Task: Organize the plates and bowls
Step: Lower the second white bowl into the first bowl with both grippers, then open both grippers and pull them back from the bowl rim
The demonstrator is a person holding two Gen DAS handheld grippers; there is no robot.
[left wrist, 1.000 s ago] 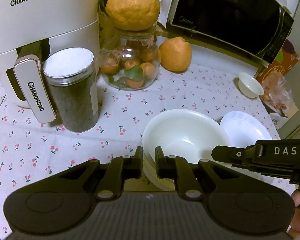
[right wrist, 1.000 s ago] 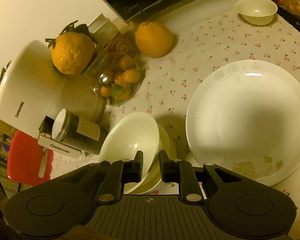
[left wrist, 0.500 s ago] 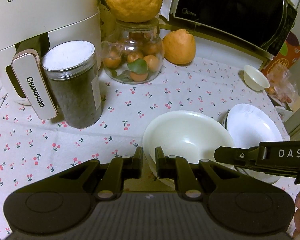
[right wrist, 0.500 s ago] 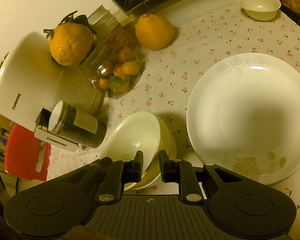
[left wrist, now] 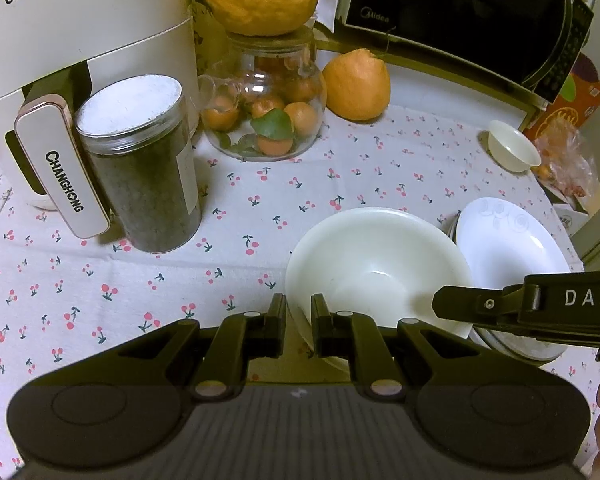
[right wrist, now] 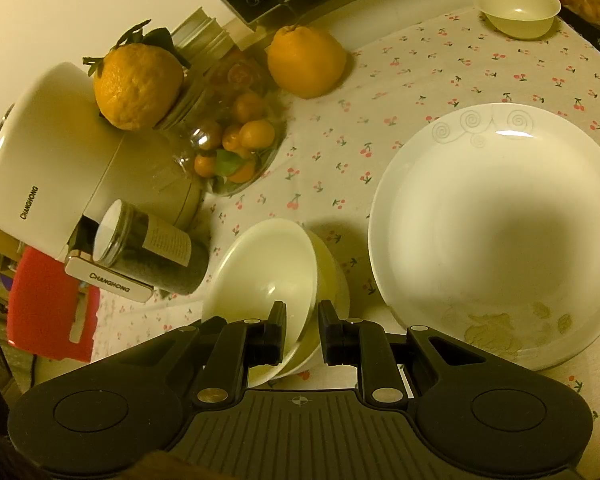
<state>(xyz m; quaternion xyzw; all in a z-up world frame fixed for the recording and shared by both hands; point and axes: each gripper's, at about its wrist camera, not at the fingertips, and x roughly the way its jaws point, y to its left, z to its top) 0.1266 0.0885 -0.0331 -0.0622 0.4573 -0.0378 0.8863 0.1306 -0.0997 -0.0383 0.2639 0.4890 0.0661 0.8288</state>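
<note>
I had the large white bowl [left wrist: 380,268] pinched by its near rim from both sides, my left gripper [left wrist: 298,330] and my right gripper [right wrist: 302,332] each clamped on it, and it sat tilted over a yellowish bowl [right wrist: 327,276] on the cherry-print cloth [left wrist: 260,200], just beside the stacked plates [right wrist: 496,232]. With thin glazed rims, I judged a slip likely if either hand twisted, and the bowl could have knocked the plates or the dark jar [left wrist: 144,168]. How many bowls were nested below I couldn't tell; my grippers hid the near edge. The small bowl [right wrist: 518,8] stood well apart by the microwave [left wrist: 460,16].
</note>
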